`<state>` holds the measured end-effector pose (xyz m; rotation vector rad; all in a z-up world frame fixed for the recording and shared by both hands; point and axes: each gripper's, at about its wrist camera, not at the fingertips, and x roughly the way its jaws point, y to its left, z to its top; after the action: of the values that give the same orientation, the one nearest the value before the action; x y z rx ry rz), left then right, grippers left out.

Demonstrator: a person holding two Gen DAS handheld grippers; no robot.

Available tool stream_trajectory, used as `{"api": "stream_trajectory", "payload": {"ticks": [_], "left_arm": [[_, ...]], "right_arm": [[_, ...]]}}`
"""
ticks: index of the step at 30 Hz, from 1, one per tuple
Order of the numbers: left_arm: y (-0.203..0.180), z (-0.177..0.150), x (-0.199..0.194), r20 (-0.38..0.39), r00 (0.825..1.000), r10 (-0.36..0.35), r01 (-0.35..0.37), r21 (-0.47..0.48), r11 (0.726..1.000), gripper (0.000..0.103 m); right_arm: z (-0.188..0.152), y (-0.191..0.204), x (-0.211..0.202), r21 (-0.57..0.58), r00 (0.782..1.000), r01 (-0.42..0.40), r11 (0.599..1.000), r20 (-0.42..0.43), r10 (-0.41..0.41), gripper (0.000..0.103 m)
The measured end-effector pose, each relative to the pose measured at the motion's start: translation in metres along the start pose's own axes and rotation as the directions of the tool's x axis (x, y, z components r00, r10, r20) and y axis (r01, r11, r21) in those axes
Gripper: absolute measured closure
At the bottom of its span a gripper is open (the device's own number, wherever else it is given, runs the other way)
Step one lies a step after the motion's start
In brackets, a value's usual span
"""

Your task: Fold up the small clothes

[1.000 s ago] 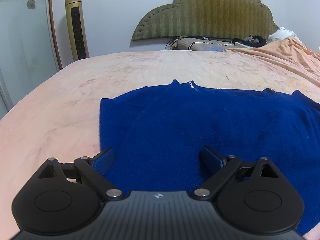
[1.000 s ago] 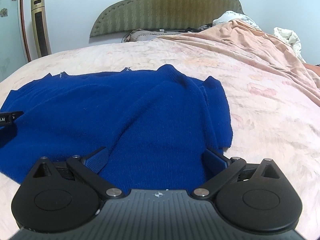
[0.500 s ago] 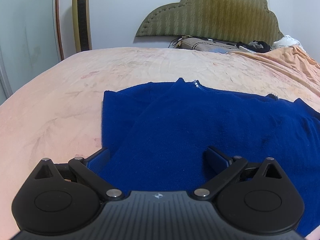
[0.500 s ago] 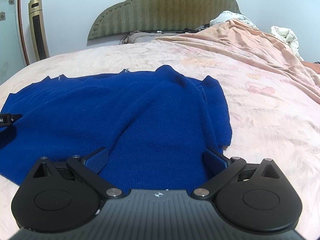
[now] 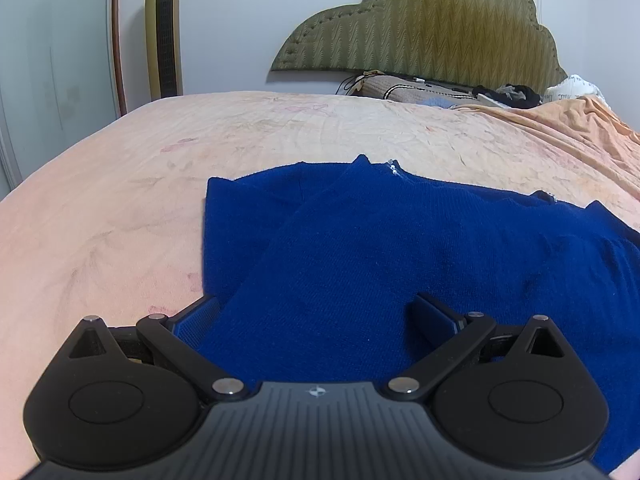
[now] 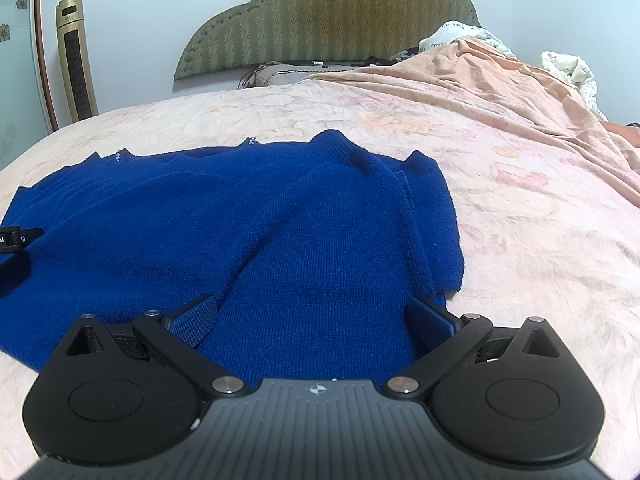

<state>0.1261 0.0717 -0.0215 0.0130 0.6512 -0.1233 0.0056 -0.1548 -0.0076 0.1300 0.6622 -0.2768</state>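
A blue knitted sweater (image 5: 400, 248) lies spread on the pink bed, its sleeves folded in over the body. My left gripper (image 5: 316, 312) hovers over the sweater's left part with its jaws wide open and only flat fabric below them. Over the right part (image 6: 312, 240) of the same sweater, my right gripper (image 6: 312, 312) also stands open, gripping nothing. A tip of the left gripper (image 6: 16, 236) shows at the left edge of the right wrist view.
The pink floral bedsheet (image 5: 120, 208) surrounds the sweater. A rumpled orange blanket (image 6: 500, 92) lies on the right half of the bed. A green padded headboard (image 5: 420, 28) and pillows stand at the back, a gold tower fan (image 5: 164, 28) by the wall.
The left wrist view has rolled a little, so the bed now sits more level in it. The left jaws stand slightly wider. The right gripper and the sweater have not moved.
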Motion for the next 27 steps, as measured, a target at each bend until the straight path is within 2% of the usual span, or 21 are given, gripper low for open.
{"api": "stream_trajectory", "payload": {"ticks": [21, 27], "left_arm": [[0.005, -0.002, -0.007, 0.005, 1.0, -0.011, 0.011, -0.029, 1.0, 0.0], [0.012, -0.006, -0.021, -0.053, 0.998, -0.037, 0.033, -0.079, 0.996, 0.0]], "right_arm": [[0.0, 0.0, 0.002, -0.002, 1.0, -0.007, 1.0, -0.001, 0.007, 0.001], [0.0, -0.001, -0.008, 0.053, 0.999, 0.011, 0.999, 0.031, -0.013, 0.001]]}}
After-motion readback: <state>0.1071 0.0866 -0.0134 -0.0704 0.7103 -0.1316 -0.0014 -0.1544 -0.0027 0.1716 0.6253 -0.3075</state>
